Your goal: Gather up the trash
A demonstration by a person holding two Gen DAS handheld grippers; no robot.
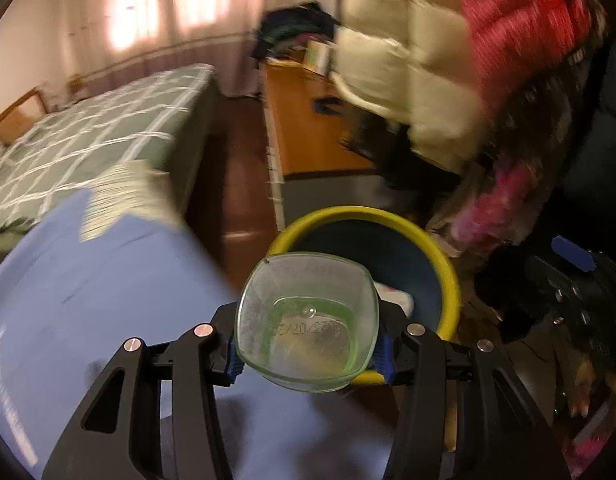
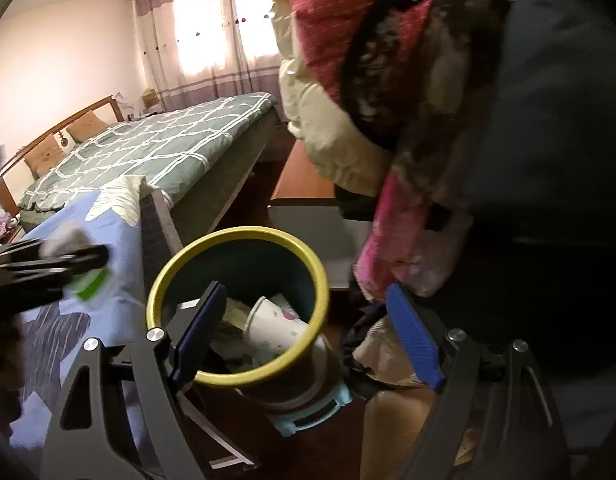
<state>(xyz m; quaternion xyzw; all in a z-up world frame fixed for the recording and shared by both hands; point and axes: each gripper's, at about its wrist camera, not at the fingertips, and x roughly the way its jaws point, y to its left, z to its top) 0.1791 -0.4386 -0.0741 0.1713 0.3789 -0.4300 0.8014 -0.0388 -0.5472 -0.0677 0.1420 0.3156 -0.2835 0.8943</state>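
A bedroom, the bin [image 1: 447, 276] on the floor by the bed's [image 1: 88, 128] foot. The left hand-held gripper [image 1: 308, 354] is clamped on a clear plastic cup [image 1: 308, 320] over the bin's near rim, likely for dropping; the right hand-held gripper [image 2: 308, 336] stands apart, empty.

light: dim, warm | source: curtained window [image 2: 224, 36] glare | blur: left view smeared | edges: fisheye-bent

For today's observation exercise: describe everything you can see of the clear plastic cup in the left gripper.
The clear plastic cup is squarish with rounded corners, cloudy, green-tinged, apparently empty, with a printed date on its base. Its mouth faces the camera. The left gripper clamps its sides between blue pads, in front of the yellow-rimmed bin.
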